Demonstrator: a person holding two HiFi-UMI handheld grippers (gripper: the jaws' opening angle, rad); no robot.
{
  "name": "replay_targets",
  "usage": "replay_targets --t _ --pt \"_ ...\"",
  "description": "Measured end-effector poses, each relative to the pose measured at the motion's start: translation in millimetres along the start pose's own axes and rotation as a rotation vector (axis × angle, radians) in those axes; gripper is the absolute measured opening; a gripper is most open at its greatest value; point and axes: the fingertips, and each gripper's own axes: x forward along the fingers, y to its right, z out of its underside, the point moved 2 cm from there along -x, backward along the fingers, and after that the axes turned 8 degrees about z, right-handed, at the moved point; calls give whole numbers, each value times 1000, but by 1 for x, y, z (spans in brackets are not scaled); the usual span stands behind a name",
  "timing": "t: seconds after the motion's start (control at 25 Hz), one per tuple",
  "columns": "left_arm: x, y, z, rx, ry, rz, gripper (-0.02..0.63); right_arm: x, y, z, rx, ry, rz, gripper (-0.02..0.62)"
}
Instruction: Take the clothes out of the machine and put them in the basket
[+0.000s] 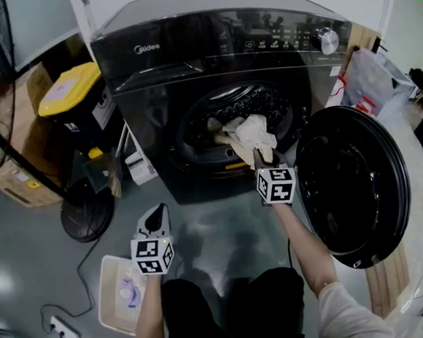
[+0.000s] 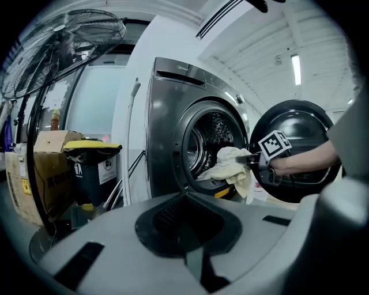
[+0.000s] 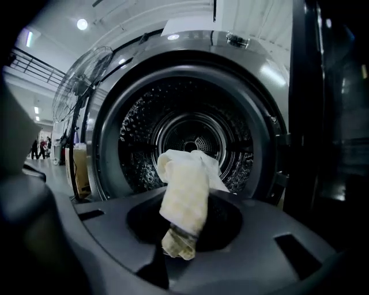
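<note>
At the middle of the head view, the washing machine (image 1: 203, 78) stands with its round door (image 1: 354, 180) swung fully open to the right. The door's rim runs close beside the right forearm. Between the machine's front and the person's knees lies a stretch of bare grey floor (image 1: 215, 229). Further left, the room is crowded: a bin with a yellow lid (image 1: 70, 88), a cardboard box (image 1: 14, 181) and the round fan base (image 1: 87, 218), which sits just left of the left gripper (image 1: 157, 213). A white basket (image 1: 107, 294) lies on the floor at lower left, below that gripper, with a cable (image 1: 84, 264) curling past its left edge. Something pale lies in the basket, too dim to name.

The cloth (image 1: 251, 135) is cream-coloured, crumpled and coarse-woven. It sits at the mouth of the drum (image 1: 200, 128), and in the left gripper view part of it rests on the lower lip of the opening while a fold hangs down in front.

The right gripper (image 1: 261, 159) is narrowed onto one end of the cloth, which is pinched between its jaws and bunches up above them. The left gripper has its jaws together with nothing between them, well apart from the machine.
</note>
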Motion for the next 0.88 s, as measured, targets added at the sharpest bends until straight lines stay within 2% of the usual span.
replay_targets --t 0.28,0.72,0.88 --pt "-7 12 -15 -2 34 25 18 -57 -8 -37 10 96 -29 91" --pt "-28 36 -53 19 100 62 18 -144 -14 -135 -27 282 -68 89" --pt "-36 43 -70 23 123 69 18 -167 -15 -160 -50 315 -69 89"
